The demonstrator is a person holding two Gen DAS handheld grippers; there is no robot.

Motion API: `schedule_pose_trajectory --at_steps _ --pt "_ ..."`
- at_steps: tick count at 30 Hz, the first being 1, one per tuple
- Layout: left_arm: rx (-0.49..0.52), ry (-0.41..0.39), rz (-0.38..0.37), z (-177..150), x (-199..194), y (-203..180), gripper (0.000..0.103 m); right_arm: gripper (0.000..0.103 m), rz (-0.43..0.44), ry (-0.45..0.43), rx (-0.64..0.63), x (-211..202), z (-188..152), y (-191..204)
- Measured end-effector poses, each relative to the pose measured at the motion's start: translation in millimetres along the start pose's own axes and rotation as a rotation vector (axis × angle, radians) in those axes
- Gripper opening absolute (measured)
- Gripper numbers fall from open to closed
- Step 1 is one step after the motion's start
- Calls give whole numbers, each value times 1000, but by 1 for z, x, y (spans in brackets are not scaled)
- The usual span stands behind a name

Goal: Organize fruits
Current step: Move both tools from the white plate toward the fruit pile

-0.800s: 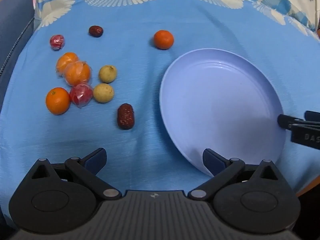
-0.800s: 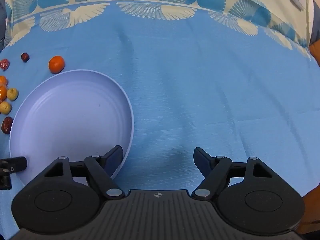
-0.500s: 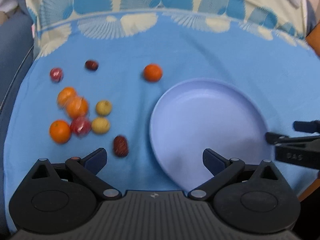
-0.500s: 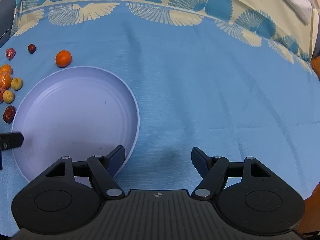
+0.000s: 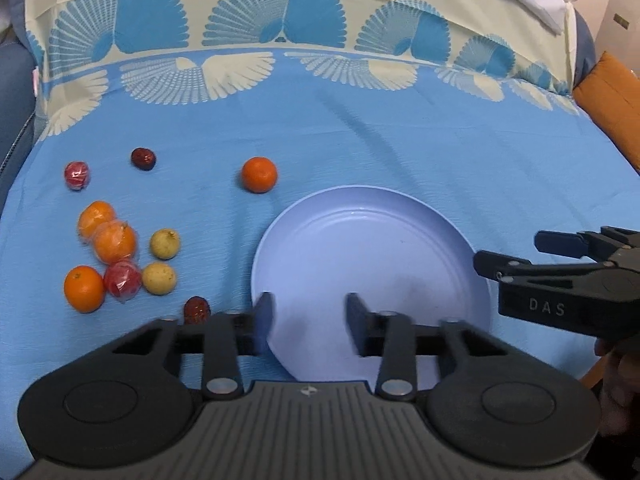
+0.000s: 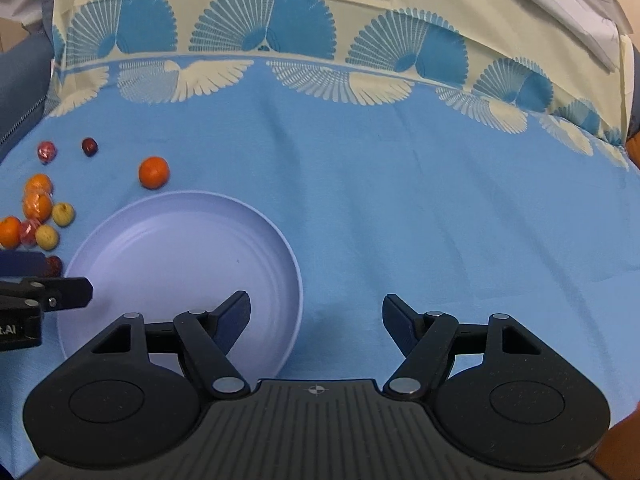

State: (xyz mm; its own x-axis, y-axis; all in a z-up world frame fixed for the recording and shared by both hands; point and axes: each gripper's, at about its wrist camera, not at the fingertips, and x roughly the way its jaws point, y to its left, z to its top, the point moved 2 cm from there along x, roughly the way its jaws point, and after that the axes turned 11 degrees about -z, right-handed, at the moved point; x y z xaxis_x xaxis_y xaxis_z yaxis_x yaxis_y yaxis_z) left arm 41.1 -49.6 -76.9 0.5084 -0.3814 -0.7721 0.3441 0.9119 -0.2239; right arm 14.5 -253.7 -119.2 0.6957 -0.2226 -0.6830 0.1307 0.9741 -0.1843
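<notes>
An empty pale blue plate (image 5: 400, 240) lies on the blue cloth; it also shows in the right wrist view (image 6: 132, 240). A lone orange (image 5: 259, 174) sits behind it. To the left lie several fruits: wrapped oranges (image 5: 114, 241), a bare orange (image 5: 84, 289), two yellow fruits (image 5: 165, 243), red wrapped fruits (image 5: 122, 281) and dark red dates (image 5: 197, 309). My left gripper (image 5: 310, 326) hovers over the plate's near edge, half closed and empty. My right gripper (image 6: 316, 320) is open and empty over the plate's right rim.
The blue cloth (image 6: 400, 200) has a cream fan-pattern border at the back. An orange cushion (image 5: 612, 96) sits at the far right. A grey-blue sofa edge (image 5: 12, 92) is on the left.
Both grippers have pulled back and risen, so more of the cloth shows. My left gripper's fingers have closed in from wide open to about half. The fruits and plate have not moved.
</notes>
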Motion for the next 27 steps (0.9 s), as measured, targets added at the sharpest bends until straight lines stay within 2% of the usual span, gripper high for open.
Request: schedule_pose_trajectory --at_steps 4,8,17,24,27 --pt "7 0 -15 0 0 -1 27 74 10 -21 27 -3 3 -3" --pt "4 6 -24 0 0 0 26 70 13 -49 72 -7 6 -9" --pt "23 49 -22 -5 7 -1 26 65 -8 -54 29 -9 8 -5" --pt "37 45 -9 -4 6 -2 25 44 9 -46 27 -9 9 -3" --pt "24 34 -17 -1 2 1 13 30 25 -51 29 -11 9 -2"
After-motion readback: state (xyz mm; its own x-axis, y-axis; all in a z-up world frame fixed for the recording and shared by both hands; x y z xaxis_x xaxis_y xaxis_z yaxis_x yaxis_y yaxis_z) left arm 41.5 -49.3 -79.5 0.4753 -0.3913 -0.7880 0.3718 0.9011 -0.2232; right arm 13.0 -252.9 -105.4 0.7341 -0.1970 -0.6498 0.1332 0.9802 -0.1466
